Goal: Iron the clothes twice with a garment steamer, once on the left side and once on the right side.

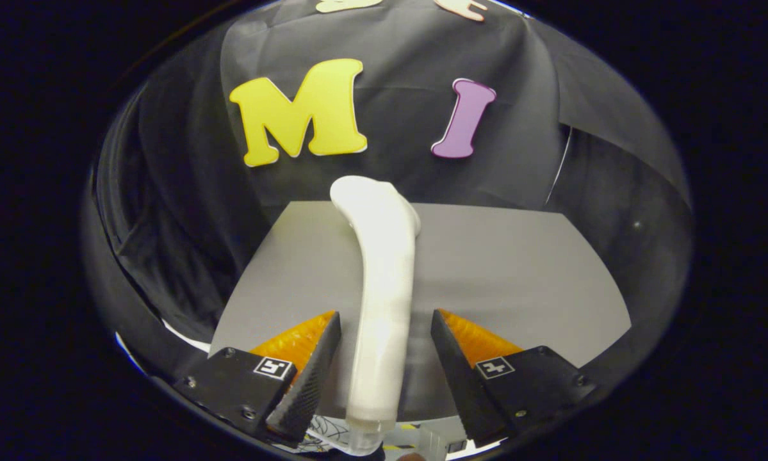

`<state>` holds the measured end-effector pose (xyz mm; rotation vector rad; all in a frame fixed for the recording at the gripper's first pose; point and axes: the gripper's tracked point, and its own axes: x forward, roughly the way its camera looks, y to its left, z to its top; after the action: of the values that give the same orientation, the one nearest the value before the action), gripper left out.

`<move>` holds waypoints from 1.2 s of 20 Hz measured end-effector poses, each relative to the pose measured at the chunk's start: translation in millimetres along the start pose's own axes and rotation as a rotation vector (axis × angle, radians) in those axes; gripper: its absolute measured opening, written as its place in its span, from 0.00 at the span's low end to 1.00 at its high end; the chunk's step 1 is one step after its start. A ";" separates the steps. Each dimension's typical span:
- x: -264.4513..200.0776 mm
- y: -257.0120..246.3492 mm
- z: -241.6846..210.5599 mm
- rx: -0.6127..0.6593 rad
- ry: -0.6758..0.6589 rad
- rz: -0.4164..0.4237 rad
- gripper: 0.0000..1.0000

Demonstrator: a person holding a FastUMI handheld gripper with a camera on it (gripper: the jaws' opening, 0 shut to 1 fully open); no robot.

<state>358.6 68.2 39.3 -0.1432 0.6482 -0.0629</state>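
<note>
Gripper [385,323]: fingers spread, a visible gap on each side of the white, smooth plastic garment steamer [380,282]. Neither finger presses on the handle; the left one sits close to it, the right one stands further off. The steamer's long handle runs up between the fingers, and its curved head rises beyond the fingertips, over the far edge of the flat grey tabletop [518,269].

Progress, judged: early stage. The steamer is not grasped, and no garment can be made out on the table or against the black cloth wall [185,211]. Both ironing passes, left and right, appear still to be done.

Hard to make out: the steamer's base is cut off below the fingers, where a tangle of thin cords [326,432] shows. Whether the steamer stands on the table or on a support cannot be told.
</note>
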 end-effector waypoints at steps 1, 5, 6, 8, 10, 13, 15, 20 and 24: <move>0.1 1.1 -3.6 0.004 0.018 -0.007 0.85; 2.8 5.5 -7.2 -0.013 0.039 -0.002 0.68; 2.4 6.8 -5.5 -0.010 0.036 -0.002 0.63; 3.7 7.5 -6.1 0.008 0.030 -0.008 0.51; -0.3 10.8 -7.0 0.027 0.034 0.000 0.40; -7.7 16.0 -11.9 0.077 0.027 0.019 0.37; -18.4 23.1 -11.4 0.133 0.001 0.047 0.35; -75.8 36.1 36.3 0.130 -0.222 0.050 0.33; -137.0 62.4 74.8 0.130 -0.411 0.106 0.32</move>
<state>295.7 152.5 170.5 0.0058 0.2390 0.0271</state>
